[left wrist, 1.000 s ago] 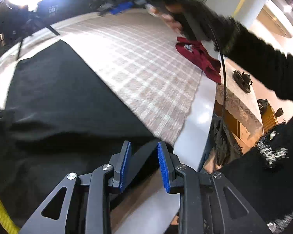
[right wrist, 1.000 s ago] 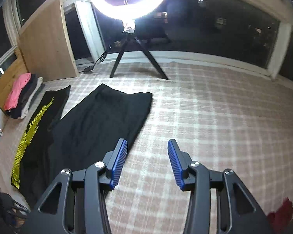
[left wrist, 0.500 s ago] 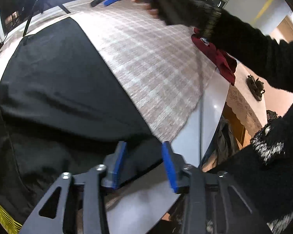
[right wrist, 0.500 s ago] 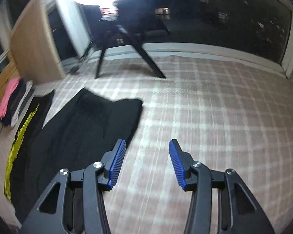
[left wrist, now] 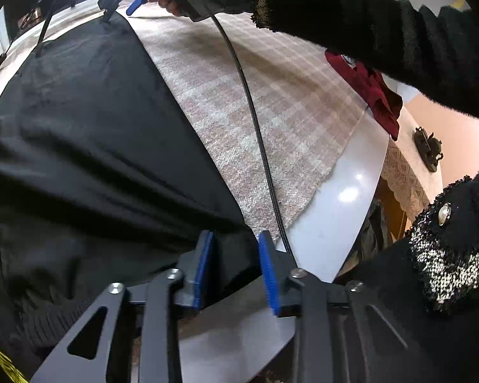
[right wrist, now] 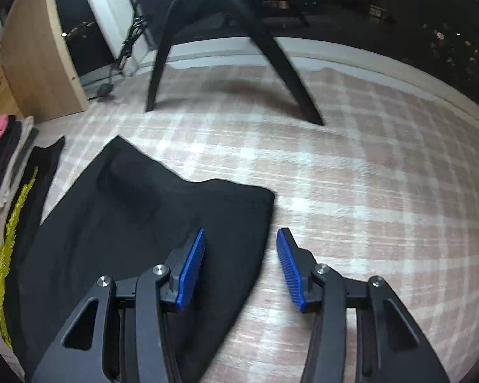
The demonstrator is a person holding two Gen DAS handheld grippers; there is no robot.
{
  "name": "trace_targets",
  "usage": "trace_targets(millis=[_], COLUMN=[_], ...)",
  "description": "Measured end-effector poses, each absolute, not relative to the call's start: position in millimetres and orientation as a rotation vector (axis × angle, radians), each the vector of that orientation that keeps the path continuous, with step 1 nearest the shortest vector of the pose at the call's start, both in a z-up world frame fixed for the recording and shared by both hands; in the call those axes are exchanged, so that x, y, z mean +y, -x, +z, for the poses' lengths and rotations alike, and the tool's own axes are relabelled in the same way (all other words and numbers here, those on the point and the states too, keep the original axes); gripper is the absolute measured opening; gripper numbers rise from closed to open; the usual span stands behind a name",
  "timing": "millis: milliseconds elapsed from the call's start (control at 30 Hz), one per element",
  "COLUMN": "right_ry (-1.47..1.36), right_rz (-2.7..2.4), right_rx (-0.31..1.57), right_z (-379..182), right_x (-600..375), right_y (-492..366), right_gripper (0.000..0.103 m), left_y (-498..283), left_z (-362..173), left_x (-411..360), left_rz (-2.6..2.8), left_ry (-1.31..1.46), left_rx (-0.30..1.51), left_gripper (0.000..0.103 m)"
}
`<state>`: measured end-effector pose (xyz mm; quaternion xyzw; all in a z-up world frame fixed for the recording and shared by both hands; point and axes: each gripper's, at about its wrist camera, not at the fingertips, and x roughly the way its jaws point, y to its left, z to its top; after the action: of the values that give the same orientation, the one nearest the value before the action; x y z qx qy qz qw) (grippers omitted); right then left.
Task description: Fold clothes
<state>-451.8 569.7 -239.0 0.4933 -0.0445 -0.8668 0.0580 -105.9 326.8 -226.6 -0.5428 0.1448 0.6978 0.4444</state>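
Note:
A black garment (left wrist: 89, 146) lies flat on the checked tablecloth (left wrist: 271, 102). Its near corner hangs over the table edge between the blue pads of my left gripper (left wrist: 234, 252), which is open around it. In the right wrist view the same garment (right wrist: 137, 223) ends in a far corner. My right gripper (right wrist: 241, 249) is open, low over the garment's right edge, its left pad over the cloth and its right pad over the tablecloth. The right gripper also shows in the left wrist view (left wrist: 134, 3) at the garment's far end.
A dark red garment (left wrist: 370, 89) lies at the table's right edge. A black garment with yellow print (right wrist: 12, 236) and a stack of folded clothes (right wrist: 3, 162) lie to the left. Black tripod legs (right wrist: 281, 63) stand on the far side. A cable (left wrist: 255, 121) crosses the tablecloth.
My right gripper has moved forward and down to the black garment's far right corner. My left gripper has stayed at the near corner, jaws open, shifting slightly.

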Motion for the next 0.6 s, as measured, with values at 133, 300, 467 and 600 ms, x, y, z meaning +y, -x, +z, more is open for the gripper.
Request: trace_targets(millis=[133,300,467,600], right_ry=[-1.455,-1.381,-1.361,-1.376], right_rz=[-2.612,-2.640,-2.653,-2.651], right_rx=[-0.124,-0.213,-0.234,-0.205], right_z=[-239.8,-229.1,-218.6,-217.6], right_x=[566.1,576.5,582.9,580.5], right_y=[447.9,441.3,438.9,438.1], right_gripper=[0.004,0.003,0.003,0.003], left_y=[109.8,108.0,106.4,91.2], left_z=[-227.8,-224.7,-215.9,-213.2], left_x=[318.6,316.1,313.0,318.0], left_rz=[1.750,1.772,1.780,1.813], left_ry=[1.357,1.346,1.325,1.306], left_rx=[0.295,0.276,0.212,0.331], left_gripper=[0.013,0.009,0.029,0.040])
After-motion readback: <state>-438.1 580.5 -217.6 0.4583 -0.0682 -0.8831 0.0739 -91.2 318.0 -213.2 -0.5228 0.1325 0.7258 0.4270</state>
